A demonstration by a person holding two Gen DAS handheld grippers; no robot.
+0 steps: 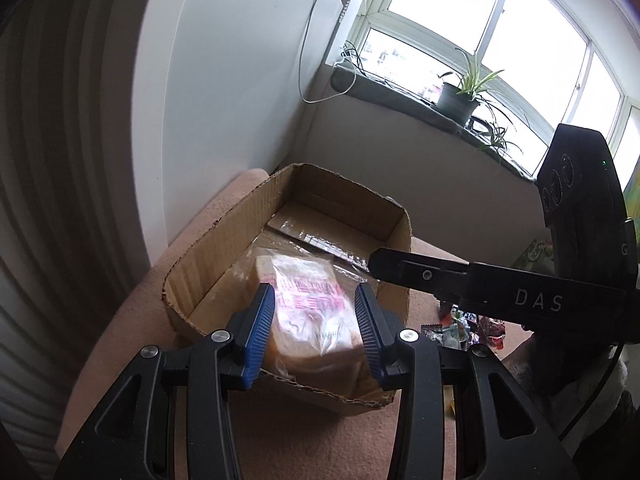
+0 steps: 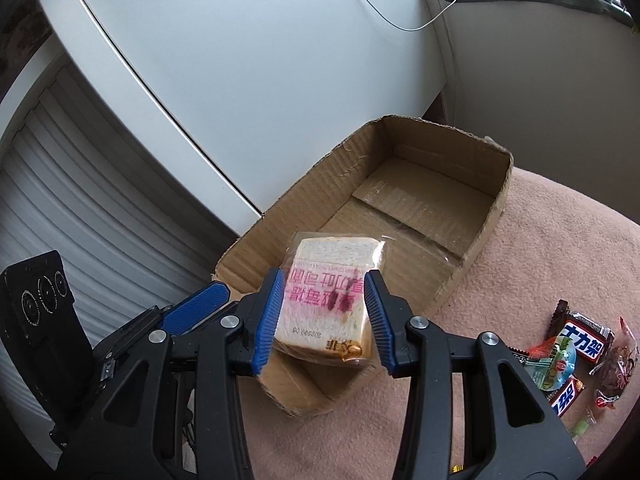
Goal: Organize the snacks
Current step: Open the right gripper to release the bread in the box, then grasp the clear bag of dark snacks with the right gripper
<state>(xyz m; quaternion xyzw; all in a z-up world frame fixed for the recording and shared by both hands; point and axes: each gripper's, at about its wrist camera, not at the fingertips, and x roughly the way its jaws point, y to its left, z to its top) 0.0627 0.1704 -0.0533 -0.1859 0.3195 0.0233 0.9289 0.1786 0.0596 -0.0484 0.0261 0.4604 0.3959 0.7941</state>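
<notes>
A clear-wrapped bread pack with pink print [image 1: 312,312] [image 2: 326,302] is over the near end of an open cardboard box [image 1: 224,236] [image 2: 492,216]. My right gripper [image 2: 325,316] is shut on the bread pack and holds it above the box floor. My left gripper [image 1: 315,328] frames the same pack with its blue pads [image 1: 262,328] close to its sides; whether they touch is unclear. The right gripper's arm [image 1: 500,284] reaches in from the right in the left wrist view. The left gripper's blue finger [image 2: 196,310] shows beside the right one.
The box sits on a pink cushioned surface [image 2: 540,248] next to a white wall. Several wrapped snacks [image 2: 576,352] [image 1: 468,328] lie on the surface to the right of the box. A windowsill with a potted plant [image 1: 460,96] is behind.
</notes>
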